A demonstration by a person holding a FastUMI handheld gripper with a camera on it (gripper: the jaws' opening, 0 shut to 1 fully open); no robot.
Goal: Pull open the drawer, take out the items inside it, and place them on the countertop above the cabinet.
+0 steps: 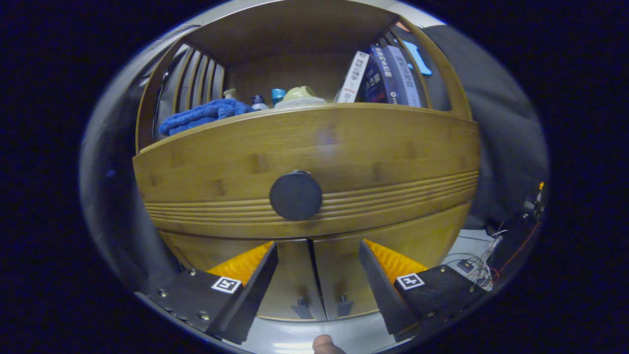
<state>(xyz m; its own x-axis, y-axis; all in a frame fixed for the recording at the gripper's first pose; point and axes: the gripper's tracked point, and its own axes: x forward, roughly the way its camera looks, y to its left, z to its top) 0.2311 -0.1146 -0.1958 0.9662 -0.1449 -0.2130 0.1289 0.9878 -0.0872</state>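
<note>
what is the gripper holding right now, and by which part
Nothing is held. The gripper is open, its fingers spread apart with only air between them, short of the drawer. The round knob sits just ahead, above the gap, untouched.

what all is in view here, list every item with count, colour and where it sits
drawer front: one, wood, closed, ahead of the fingers
knob: one, dark, round, centre of drawer front
cabinet doors: two, wood, below the drawer, small dark handles
towel: one, blue, on the countertop, left
bottles: a few small ones, behind the towel
lidded dish: one, pale green, countertop middle
books: several, white and dark blue, leaning at right
cables: loose bundle, floor at right
hand-held gripper: one, fingers open, short of the knob
</note>
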